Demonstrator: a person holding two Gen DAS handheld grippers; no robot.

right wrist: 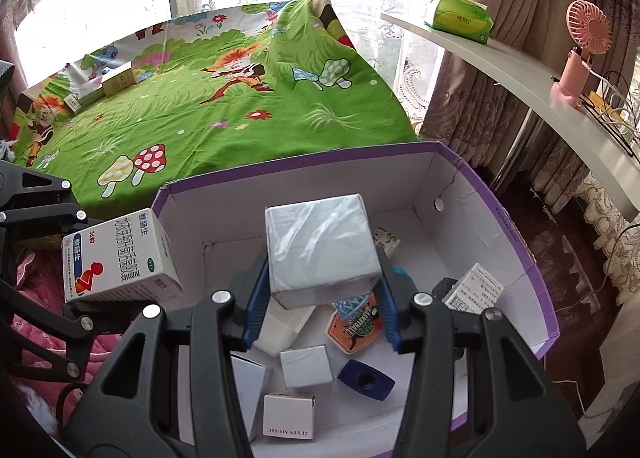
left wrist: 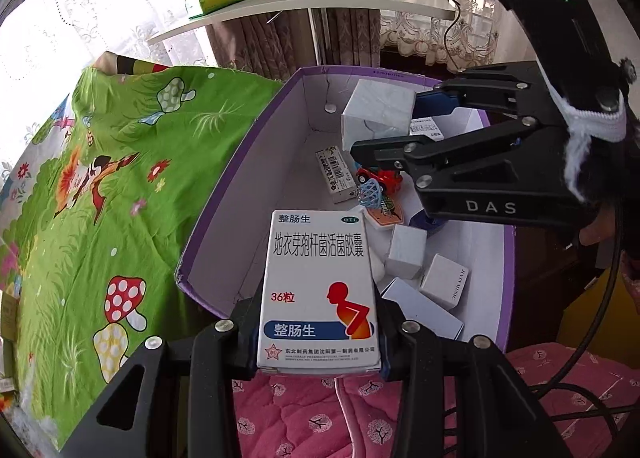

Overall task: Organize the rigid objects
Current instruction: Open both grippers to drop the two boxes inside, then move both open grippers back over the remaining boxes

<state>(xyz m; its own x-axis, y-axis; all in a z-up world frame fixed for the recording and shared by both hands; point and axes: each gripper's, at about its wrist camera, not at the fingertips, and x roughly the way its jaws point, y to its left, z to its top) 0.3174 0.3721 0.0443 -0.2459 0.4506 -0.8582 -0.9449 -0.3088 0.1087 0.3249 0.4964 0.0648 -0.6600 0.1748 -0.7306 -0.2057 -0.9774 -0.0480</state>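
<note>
Both grippers are gripping: we are holding the wrapped cube (right wrist: 322, 248) in the right gripper (right wrist: 320, 294) directly above the purple box (right wrist: 516, 226), while the left gripper (left wrist: 318, 342) is clamping the medicine carton (left wrist: 318, 286) over its near rim.

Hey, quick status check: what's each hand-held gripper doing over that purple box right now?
Left hand-held gripper shut on medicine box. Right hand-held gripper shut on white cube box. Both over purple box, already cluttered below.

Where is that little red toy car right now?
In the left wrist view, the red toy car lies inside the purple box, beside the blue mesh ball, under the right tool.
</note>
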